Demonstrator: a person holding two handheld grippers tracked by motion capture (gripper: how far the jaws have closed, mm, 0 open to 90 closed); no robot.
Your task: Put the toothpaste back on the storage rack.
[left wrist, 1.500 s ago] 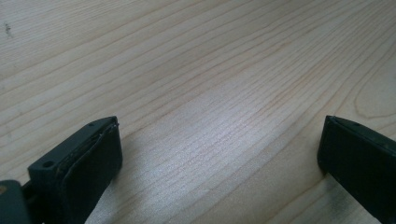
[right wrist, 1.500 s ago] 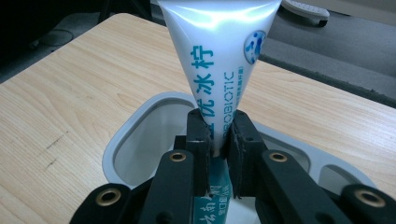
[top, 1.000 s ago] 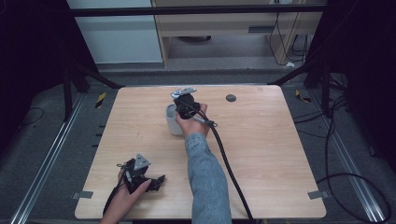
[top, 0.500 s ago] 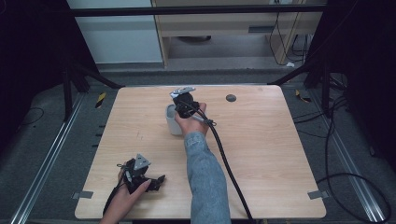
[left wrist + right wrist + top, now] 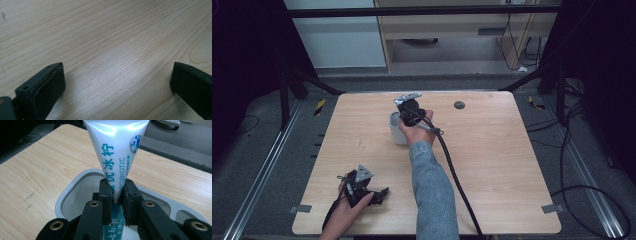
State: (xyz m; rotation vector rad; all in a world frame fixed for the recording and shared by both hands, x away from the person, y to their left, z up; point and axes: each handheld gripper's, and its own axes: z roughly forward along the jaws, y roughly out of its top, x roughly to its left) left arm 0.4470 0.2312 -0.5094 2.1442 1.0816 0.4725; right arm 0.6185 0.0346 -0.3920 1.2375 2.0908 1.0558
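Note:
A white toothpaste tube [image 5: 116, 150] with teal print stands upright, wide crimped end up, and my right gripper [image 5: 117, 192] is shut on its lower part. The tube's lower end hangs over the opening of a grey-white holder [image 5: 65, 197] with rounded compartments. In the high view the right gripper [image 5: 408, 114] sits over that holder [image 5: 396, 132] near the table's far middle. My left gripper [image 5: 379, 193] rests at the near left of the table, held by a hand. Its jaws stand wide open [image 5: 117, 82] over bare wood, with nothing between them.
The light wooden table [image 5: 512, 165] carries a small dark round disc [image 5: 459, 105] at the far right of the holder. The right gripper's black cable [image 5: 452, 165] trails back along the sleeve to the near edge. Dark frame legs and floor cables surround the table.

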